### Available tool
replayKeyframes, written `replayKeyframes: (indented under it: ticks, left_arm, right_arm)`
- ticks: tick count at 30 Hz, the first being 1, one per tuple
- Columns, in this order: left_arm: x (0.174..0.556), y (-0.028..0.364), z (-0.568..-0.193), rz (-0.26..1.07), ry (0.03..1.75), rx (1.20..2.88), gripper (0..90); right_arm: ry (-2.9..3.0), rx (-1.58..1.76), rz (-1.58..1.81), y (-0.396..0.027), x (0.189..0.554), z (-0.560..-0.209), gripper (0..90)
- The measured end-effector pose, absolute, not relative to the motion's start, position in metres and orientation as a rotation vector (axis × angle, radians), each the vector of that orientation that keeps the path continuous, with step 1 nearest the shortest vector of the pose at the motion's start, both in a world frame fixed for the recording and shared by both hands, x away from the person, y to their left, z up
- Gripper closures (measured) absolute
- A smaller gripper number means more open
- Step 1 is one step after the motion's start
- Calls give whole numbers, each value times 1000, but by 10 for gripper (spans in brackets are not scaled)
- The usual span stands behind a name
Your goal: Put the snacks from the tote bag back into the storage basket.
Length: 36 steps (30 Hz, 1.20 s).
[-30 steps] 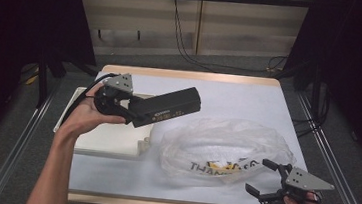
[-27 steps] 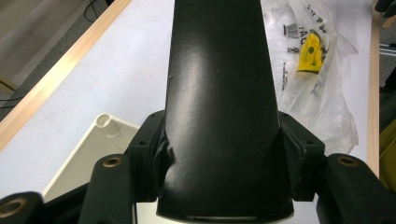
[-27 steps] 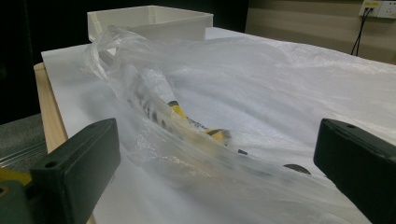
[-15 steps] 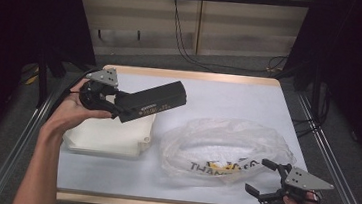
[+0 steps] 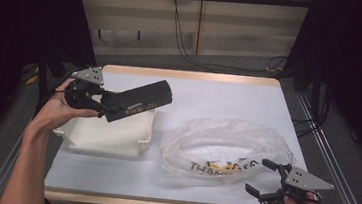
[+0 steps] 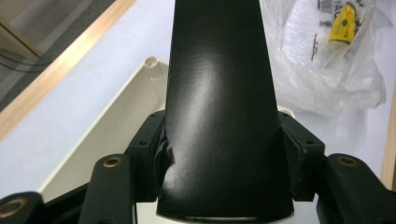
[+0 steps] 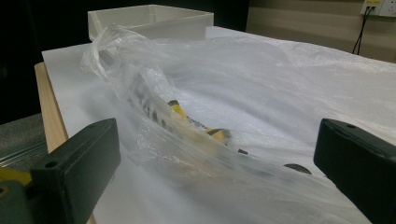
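1. The black box [image 5: 139, 101] is clamped in my left claw [image 5: 99, 105], held in the air over the white tray [image 5: 107, 137], not touching it as far as I can judge. In the left claw view the box [image 6: 223, 107] runs straight away from me between the two jaws, which press on its long sides near the end closest to my hand.

2. Its long axis lies nearly level, tilted a little upward at the far end, and points from my left hand [image 5: 53, 112] toward the middle of the worktop [image 5: 220, 95]. The gripped end hangs over the tray's left part; the free end reaches out past the tray's far right corner.

3. So the relation that matters: the tray sits directly below the box and my claw, its open side up. I judge the next move to be a lowering one, with the box turned so its length follows the tray's length. From the high view I cannot be sure the box would fit without that turn.

4. The clear plastic bag [image 5: 224, 149] lies crumpled to the right of the tray, just beside it and apart from the box.

5. My right claw [image 5: 267, 186] rests at the near right edge of the worktop, jaws apart and holding nothing, with the bag [image 7: 196, 116] just ahead of them. The left hand is by far the nearer to the tray.
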<state>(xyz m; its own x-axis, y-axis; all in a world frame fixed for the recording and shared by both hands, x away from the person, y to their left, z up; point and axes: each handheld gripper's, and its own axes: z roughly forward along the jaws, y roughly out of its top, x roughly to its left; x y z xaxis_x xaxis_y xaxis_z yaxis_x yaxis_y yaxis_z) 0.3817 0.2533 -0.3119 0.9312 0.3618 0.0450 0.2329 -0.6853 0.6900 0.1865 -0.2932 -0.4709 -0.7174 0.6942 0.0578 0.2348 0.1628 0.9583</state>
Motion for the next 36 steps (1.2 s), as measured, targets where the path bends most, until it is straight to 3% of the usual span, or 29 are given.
replayKeyframes:
  ticks: [36]
  left_arm:
    - [395,300,-356,243,425,2409,432]
  right_arm:
    - [2068,879,1566,-291,187,-471,0]
